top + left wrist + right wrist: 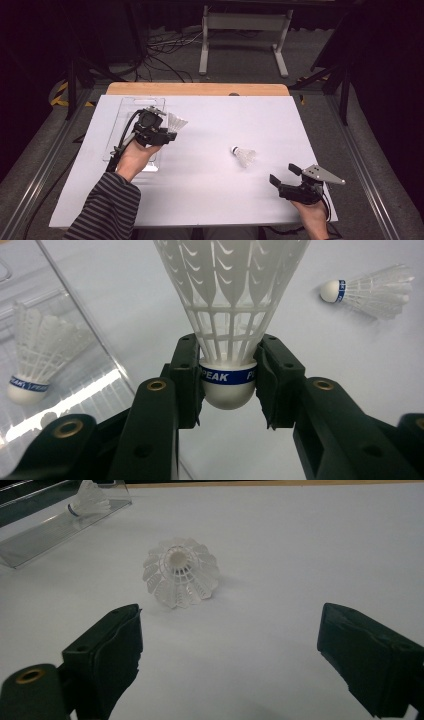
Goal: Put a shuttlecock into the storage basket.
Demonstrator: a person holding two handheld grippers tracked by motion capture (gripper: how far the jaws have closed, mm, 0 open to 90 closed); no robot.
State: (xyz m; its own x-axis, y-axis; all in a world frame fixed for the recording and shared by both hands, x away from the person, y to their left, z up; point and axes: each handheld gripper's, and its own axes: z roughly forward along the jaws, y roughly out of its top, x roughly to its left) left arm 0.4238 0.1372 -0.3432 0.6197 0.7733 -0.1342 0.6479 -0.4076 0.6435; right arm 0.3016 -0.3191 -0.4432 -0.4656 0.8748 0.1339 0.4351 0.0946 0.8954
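White table (210, 200): tray's 3rd shuttlecock (37, 357) close-up.

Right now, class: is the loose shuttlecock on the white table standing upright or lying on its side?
On its side. The loose shuttlecock lies on the white table, cork and skirt both resting on the surface, apart from both tools.

Bright white tabletop, dark surroundings, mild softness.
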